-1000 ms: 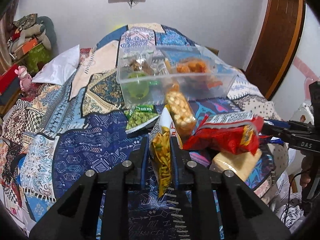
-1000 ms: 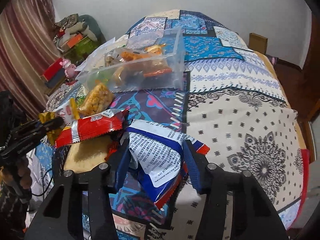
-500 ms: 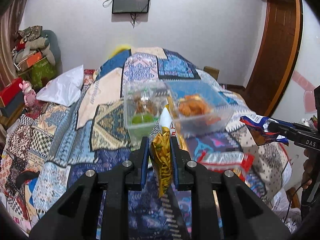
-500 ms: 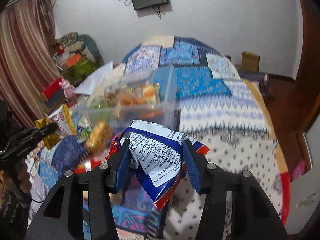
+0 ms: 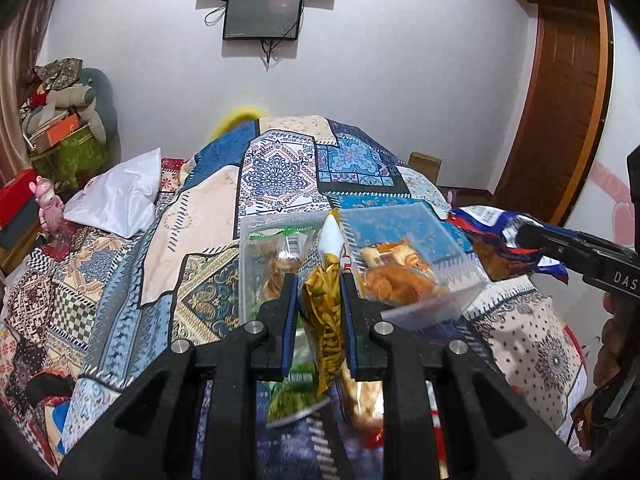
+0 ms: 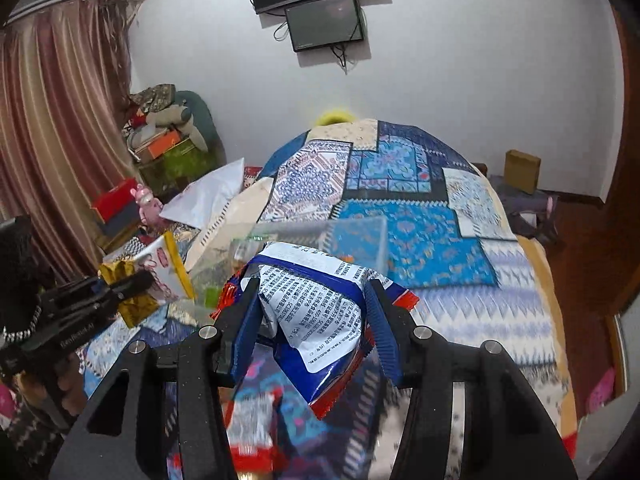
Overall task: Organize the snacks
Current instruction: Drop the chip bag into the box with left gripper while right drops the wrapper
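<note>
My left gripper (image 5: 319, 280) is shut on a yellow snack bag (image 5: 325, 320) and holds it up in front of the clear plastic box (image 5: 448, 296) on the bed. The box holds several snack packs. My right gripper (image 6: 312, 292) is shut on a blue and white snack bag (image 6: 320, 316), raised just short of the box (image 6: 356, 236). The right gripper with its bag (image 5: 504, 240) shows at the right of the left wrist view, beside the box's right edge. The left gripper with the yellow bag (image 6: 160, 272) shows at the left of the right wrist view.
Loose snack packs lie on the patchwork bedspread (image 5: 280, 168) below the grippers, a green one (image 5: 292, 396) and an orange one (image 5: 360, 400), blurred. A white pillow (image 5: 116, 196) lies at the left. A wooden door (image 5: 560, 100) stands at the right. Clutter (image 6: 168, 140) is stacked by the curtain.
Both grippers have risen and moved forward with their bags, closer to the clear box. The loose packs have dropped low in both views.
</note>
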The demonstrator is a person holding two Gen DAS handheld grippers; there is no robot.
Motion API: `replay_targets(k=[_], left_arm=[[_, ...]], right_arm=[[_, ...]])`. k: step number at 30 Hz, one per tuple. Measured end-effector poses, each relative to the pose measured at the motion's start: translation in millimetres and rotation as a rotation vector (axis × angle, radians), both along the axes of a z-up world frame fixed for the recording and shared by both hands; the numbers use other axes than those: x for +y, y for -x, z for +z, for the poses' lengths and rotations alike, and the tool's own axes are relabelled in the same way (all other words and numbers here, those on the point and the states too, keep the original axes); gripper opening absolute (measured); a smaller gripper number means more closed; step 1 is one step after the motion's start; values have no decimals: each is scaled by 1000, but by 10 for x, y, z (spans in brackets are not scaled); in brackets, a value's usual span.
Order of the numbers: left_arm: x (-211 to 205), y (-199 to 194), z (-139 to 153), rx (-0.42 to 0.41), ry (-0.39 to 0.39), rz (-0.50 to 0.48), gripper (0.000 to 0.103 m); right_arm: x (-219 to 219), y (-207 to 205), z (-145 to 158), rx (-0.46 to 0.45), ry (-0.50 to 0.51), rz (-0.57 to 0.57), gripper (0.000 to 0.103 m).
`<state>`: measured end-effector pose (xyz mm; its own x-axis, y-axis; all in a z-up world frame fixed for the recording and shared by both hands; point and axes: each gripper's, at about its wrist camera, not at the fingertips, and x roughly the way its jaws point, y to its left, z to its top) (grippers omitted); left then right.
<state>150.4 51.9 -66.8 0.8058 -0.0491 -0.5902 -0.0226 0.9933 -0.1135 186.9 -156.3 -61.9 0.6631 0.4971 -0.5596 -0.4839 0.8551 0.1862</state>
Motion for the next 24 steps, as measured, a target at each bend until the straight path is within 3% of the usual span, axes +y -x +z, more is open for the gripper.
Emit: replay_targets(k=[14, 20, 24], left_arm=[[40, -747, -469, 101, 21, -23, 20], [81, -861, -617, 141, 38, -10, 20], [153, -847, -643, 176, 55, 23, 32]], right_arm=[[437, -639, -339, 52, 54, 24, 48], [540, -744, -469, 62, 112, 15, 52], [579, -698, -479, 78, 143, 39, 59]])
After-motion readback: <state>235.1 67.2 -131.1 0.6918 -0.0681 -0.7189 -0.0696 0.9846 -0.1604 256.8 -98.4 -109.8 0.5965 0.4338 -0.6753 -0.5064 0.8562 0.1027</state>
